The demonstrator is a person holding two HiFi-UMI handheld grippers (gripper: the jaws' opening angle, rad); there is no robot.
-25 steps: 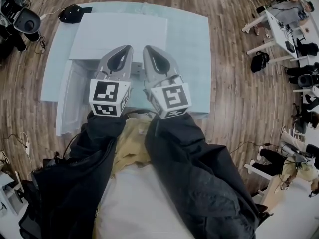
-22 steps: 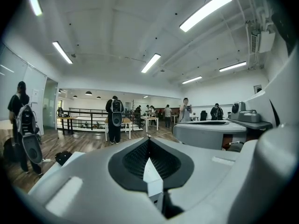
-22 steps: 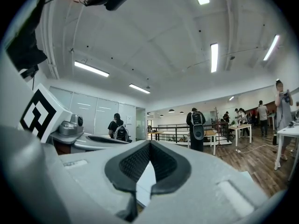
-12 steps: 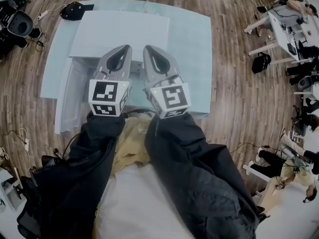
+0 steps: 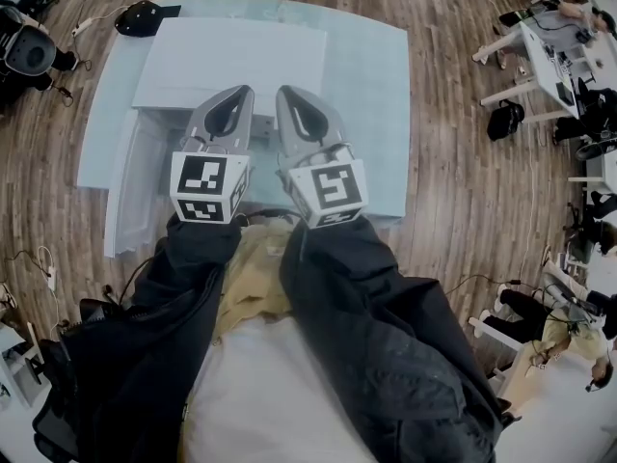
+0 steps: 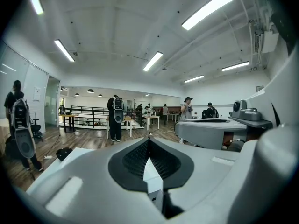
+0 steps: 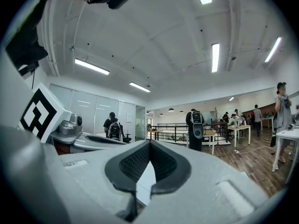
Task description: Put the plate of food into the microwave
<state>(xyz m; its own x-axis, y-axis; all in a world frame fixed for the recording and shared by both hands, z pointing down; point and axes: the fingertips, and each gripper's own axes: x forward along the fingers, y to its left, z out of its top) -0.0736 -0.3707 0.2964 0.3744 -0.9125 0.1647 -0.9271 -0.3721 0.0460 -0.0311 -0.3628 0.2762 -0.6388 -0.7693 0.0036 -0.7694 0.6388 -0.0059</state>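
Wood flooring spreads around our pale desk (image 5: pixel 371 114). Nearest us, we hold the left tool (image 5: pixel 245 99) and right tool (image 5: pixel 289 99) side by side just before the white microwave (image 5: pixel 231 61), each with jaws pressed together on nothing. Beyond the microwave's left corner lies a black object (image 5: pixel 140 19); people (image 6: pixel 115 118) stand farther off.

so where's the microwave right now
Head view: the white microwave sits on the left half of the pale table, with a black object by its far left corner.
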